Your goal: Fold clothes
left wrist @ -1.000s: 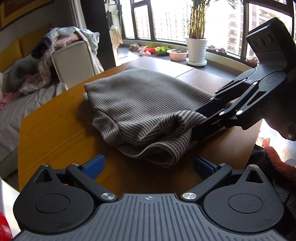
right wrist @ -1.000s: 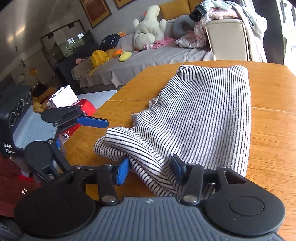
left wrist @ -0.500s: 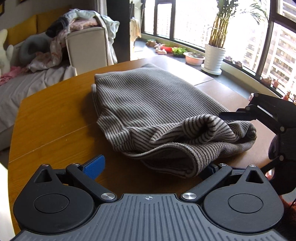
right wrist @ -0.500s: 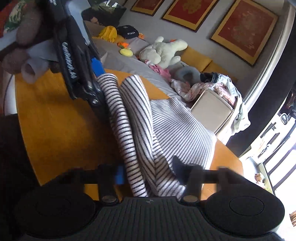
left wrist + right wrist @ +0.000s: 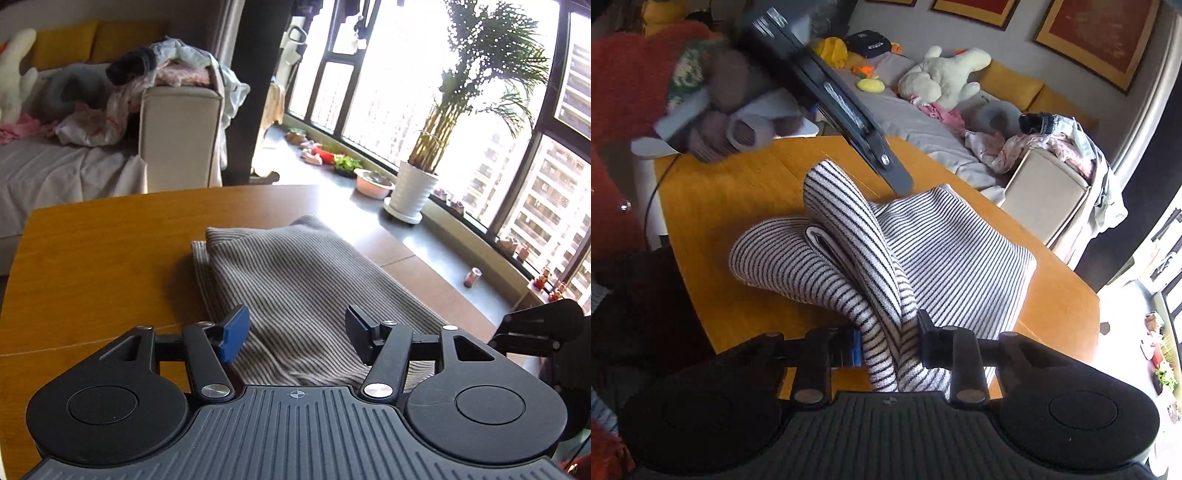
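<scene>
A striped knit garment (image 5: 295,280) lies folded on the wooden table (image 5: 103,258). My left gripper (image 5: 293,334) hovers over its near end with the jaws apart and nothing between them. My right gripper (image 5: 886,343) is shut on a bunched fold of the same garment (image 5: 857,240) and holds it lifted above the table, with the rest spread flat beyond (image 5: 960,258). The left gripper's body (image 5: 842,107) and the hand holding it show at the top left of the right wrist view. Part of the right gripper (image 5: 539,328) shows at the right edge of the left wrist view.
A sofa (image 5: 66,166) piled with clothes stands beyond the table's far edge. A potted plant (image 5: 413,192) and bowls stand on the window ledge to the right. Plush toys (image 5: 942,77) lie on the sofa.
My left gripper rose and moved over the garment's near end, its jaws narrower but still open. My right gripper stayed shut on the fold, which now stands higher.
</scene>
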### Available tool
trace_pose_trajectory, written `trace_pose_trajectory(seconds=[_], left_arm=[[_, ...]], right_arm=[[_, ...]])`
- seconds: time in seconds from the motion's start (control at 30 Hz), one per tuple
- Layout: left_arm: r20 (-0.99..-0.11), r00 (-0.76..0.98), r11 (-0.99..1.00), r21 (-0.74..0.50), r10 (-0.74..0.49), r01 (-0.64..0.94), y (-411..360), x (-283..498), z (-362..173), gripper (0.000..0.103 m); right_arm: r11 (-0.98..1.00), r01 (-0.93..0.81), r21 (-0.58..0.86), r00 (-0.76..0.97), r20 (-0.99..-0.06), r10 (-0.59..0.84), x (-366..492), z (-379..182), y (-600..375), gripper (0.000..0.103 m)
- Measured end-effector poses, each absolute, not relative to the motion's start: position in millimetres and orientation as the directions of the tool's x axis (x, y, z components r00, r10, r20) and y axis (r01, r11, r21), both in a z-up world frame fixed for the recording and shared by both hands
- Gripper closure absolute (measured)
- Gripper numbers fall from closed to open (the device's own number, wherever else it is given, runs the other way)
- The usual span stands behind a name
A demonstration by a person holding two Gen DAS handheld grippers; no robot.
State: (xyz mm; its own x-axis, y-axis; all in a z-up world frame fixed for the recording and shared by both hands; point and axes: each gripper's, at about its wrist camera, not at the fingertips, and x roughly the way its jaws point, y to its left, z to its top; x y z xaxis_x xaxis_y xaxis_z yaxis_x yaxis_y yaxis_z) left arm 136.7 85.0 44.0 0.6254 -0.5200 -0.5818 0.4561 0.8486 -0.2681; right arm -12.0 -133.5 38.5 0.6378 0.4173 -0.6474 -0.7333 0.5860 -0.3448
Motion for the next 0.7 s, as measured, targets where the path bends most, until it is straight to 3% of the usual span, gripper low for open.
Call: trace_pose_trajectory(seconds=[0.17, 0.3, 0.47, 0.53, 0.6, 0.7], left_arm=[[-0.614, 0.53, 0.801, -0.333, -0.585, 0.498, 77.0, 169.1, 15.3, 0.042], [-0.635, 0.493, 0.791, -0.35, -0.594, 0.502, 79.7, 177.9, 0.3, 0.042], [-0.633, 0.473, 0.783, -0.403, -0.612, 0.474, 92.6, 184.6, -8.0, 0.045], [-0.64, 0.471, 0.789, -0.41, -0.607, 0.458, 97.6, 188.6, -10.9, 0.056], [-0.642, 0.467, 0.79, -0.434, -0.608, 0.433, 104.3, 193.1, -12.4, 0.063], [-0.638, 0.463, 0.786, -0.45, -0.615, 0.425, 108.4, 194.1, -13.1, 0.064]], right_arm=[[0.44, -0.808, -0.393, 0.575, -0.688, 0.442, -16.0, 108.4, -135.2, 0.076], [0.45, -0.824, -0.345, 0.552, -0.67, 0.496, 41.1, 131.3, -131.1, 0.076], [0.517, -0.841, -0.159, 0.459, -0.714, 0.528, 143.1, 82.0, -124.9, 0.074], [0.542, -0.836, -0.09, 0.422, -0.737, 0.528, 178.7, 51.9, -122.6, 0.071], [0.577, -0.816, -0.02, 0.41, -0.725, 0.554, 196.6, 34.5, -128.2, 0.065], [0.628, -0.774, 0.08, 0.406, -0.699, 0.589, 207.1, 25.6, -146.7, 0.054]])
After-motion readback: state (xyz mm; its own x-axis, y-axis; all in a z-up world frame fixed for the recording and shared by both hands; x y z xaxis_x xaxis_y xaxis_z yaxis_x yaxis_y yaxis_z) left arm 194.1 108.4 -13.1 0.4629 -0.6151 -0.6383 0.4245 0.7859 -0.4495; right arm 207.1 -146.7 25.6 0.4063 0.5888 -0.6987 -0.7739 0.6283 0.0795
